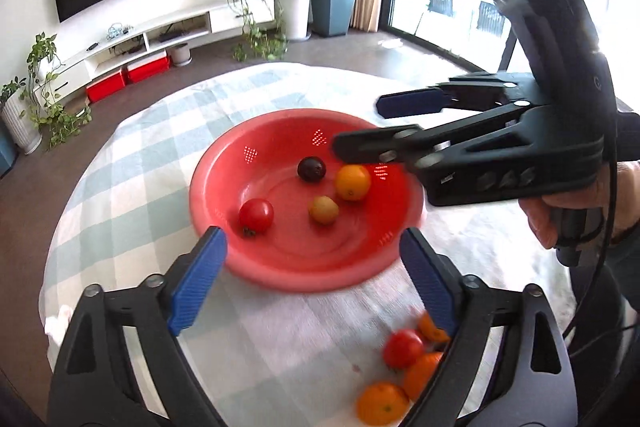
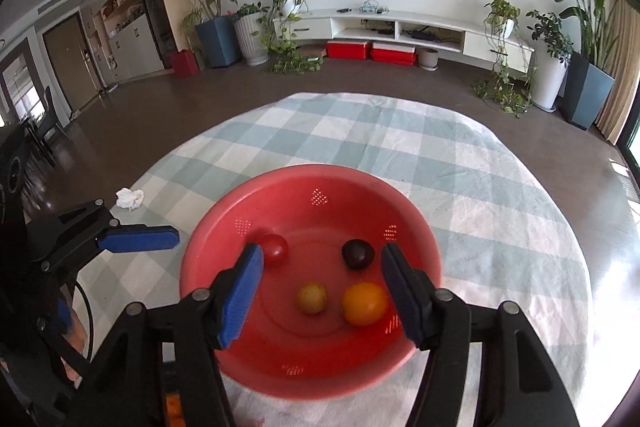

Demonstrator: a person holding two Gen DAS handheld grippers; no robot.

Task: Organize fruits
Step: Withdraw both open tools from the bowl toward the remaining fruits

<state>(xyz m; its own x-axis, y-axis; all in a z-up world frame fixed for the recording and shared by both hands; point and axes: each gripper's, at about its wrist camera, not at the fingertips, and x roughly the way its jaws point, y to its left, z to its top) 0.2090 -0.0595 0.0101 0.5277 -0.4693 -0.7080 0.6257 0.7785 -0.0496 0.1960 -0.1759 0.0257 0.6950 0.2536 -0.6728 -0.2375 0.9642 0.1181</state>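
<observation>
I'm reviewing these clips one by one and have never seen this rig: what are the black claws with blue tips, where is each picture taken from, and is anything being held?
There is no robot here: a person holds a hand-operated two-finger gripper in each hand, each with a wide-angle camera looking along its fingers. One picture looks out from the left gripper, the other from the right gripper; each also shows the other gripper from the side.

On the checked tablecloth sits a red bowl holding a tomato, a dark plum, an orange and a small yellowish fruit. More oranges and another tomato lie on the cloth nearer the person, and a crumpled tissue lies off to one side.

Both grippers are open and hold nothing.
</observation>
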